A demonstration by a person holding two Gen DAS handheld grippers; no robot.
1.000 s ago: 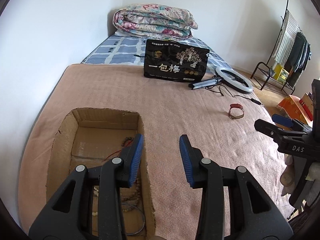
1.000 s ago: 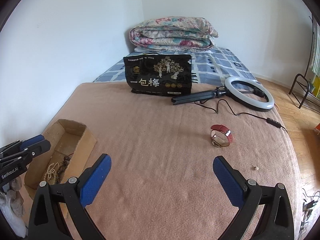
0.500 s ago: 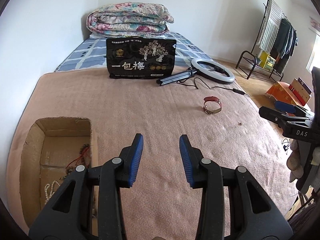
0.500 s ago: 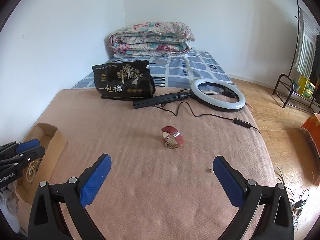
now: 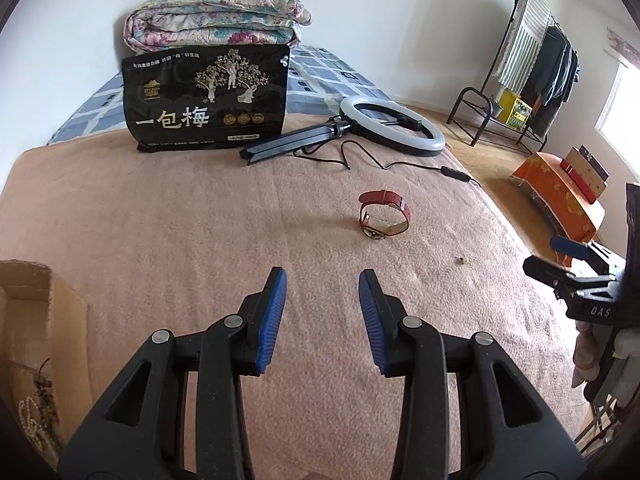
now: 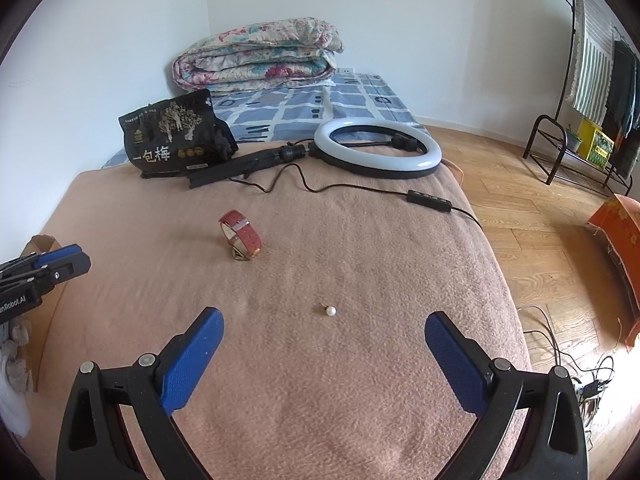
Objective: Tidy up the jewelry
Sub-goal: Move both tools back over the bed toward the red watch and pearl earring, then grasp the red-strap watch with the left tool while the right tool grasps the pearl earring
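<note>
A red-strapped watch [image 5: 384,214] lies on the pink blanket ahead of my left gripper [image 5: 322,280], which is open and empty; it also shows in the right wrist view [image 6: 241,237]. A small pearl earring [image 6: 330,311] lies just ahead of my right gripper [image 6: 324,322], which is wide open and empty; in the left wrist view the earring [image 5: 462,260] is a small speck. A cardboard box [image 5: 44,320] with bead strings [image 5: 34,420] sits at the left edge.
A black snack bag [image 5: 206,100], a ring light [image 5: 394,128] with tripod and cable, and a folded quilt [image 5: 216,14] sit at the far end of the bed. The bed's right edge drops to a wooden floor [image 6: 540,220] with an orange box [image 6: 618,232].
Both grippers have swung right, away from the box. The watch now sits ahead of the left gripper and the pearl earring lies right before the right gripper. Both stayed open.
</note>
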